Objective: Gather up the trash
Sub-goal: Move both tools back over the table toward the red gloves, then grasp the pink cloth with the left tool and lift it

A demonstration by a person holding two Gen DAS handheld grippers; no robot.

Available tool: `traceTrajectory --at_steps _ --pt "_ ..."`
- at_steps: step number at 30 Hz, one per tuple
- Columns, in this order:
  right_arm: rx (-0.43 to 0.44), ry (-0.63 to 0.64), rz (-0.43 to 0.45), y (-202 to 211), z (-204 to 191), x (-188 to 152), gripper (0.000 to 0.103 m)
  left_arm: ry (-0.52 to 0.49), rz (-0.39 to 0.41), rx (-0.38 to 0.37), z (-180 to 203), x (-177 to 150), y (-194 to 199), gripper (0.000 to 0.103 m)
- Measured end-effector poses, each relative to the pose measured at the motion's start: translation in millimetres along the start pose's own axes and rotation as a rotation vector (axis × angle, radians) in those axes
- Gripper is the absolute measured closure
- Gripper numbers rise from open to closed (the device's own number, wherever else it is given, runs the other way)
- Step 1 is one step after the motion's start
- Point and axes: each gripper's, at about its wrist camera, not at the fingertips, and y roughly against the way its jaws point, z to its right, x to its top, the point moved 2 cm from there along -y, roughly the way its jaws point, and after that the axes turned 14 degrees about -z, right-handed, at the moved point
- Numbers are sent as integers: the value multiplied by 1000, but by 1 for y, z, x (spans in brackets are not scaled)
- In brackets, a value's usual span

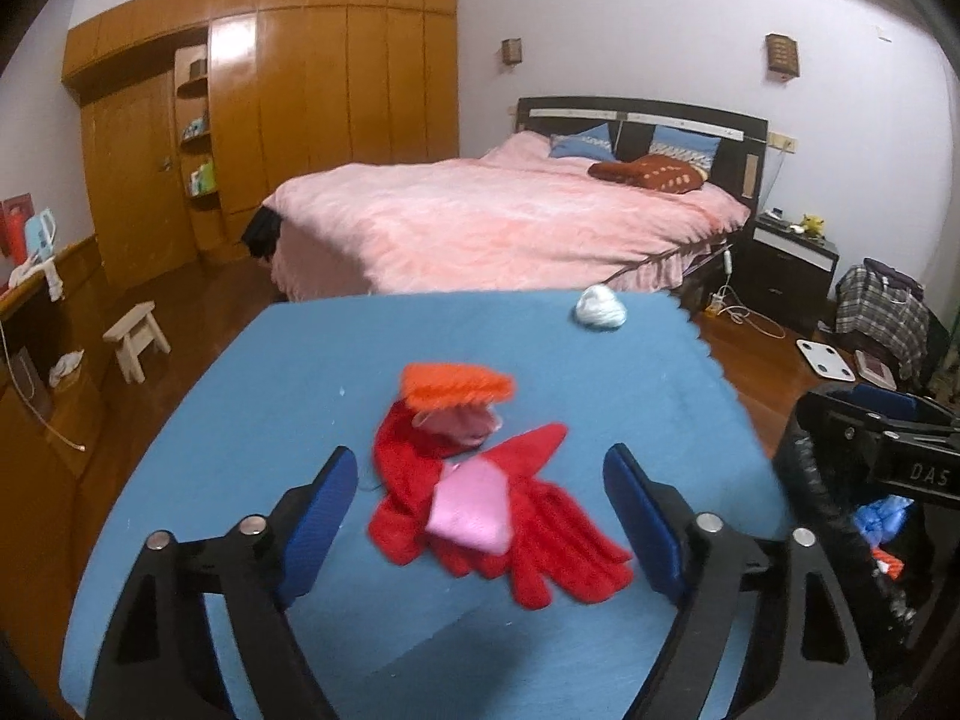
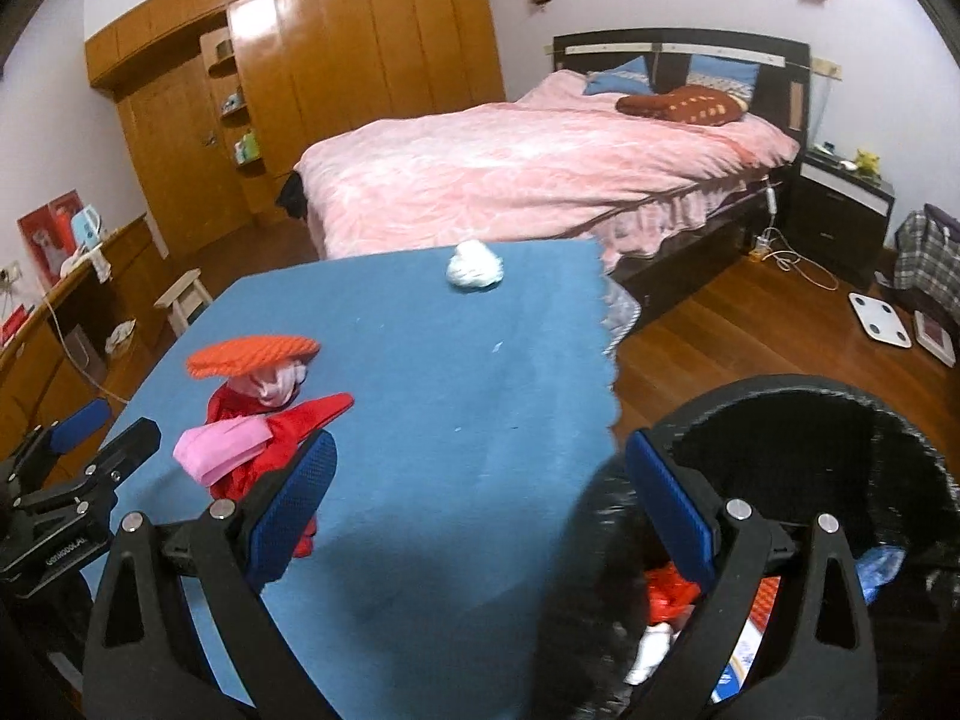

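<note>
A crumpled white paper ball (image 1: 600, 309) lies near the far edge of the blue-covered table (image 1: 288, 372); it also shows in the right wrist view (image 2: 474, 266). A black trash bin (image 2: 840, 450) with red, white and blue scraps inside stands at the table's right side. My left gripper (image 1: 480, 516) is open and empty, hovering over a pile of red gloves, a pink cloth and an orange knit piece (image 1: 474, 492). My right gripper (image 2: 480, 516) is open and empty, above the table's right edge and the bin's rim. The bin also shows in the left wrist view (image 1: 840, 480).
The clothes pile (image 2: 258, 426) sits on the table's left part. Behind the table are a pink bed (image 1: 498, 216), a wooden wardrobe (image 1: 270, 108), a small stool (image 1: 135, 339) and a nightstand (image 1: 792, 258). A white scale (image 2: 882, 318) lies on the wooden floor.
</note>
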Motion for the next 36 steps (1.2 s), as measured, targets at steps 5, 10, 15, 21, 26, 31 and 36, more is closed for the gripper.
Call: traceTrajectory --at_steps 5,10,15,21,26,31,36 --pt "2 23 -32 -19 -15 -3 9 32 -40 -13 -12 -7 -16 32" --pt "-2 36 -49 -31 -23 -5 9 42 -59 -23 -18 -13 -27 38" --pt "-6 42 -62 -39 -26 -6 9 58 -78 -39 -20 -12 -38 44" --pt "-10 46 -80 -47 -26 -7 9 59 -98 -57 -15 -10 -51 54" --pt "-13 45 -93 -52 -25 -7 9 49 -112 -77 -11 -10 -58 68" --pt "-11 51 -98 -55 -28 -6 9 50 -119 -91 -9 -11 -60 76" --pt "-2 61 -99 -58 -34 -5 9 64 -101 -94 -14 -12 -52 82"
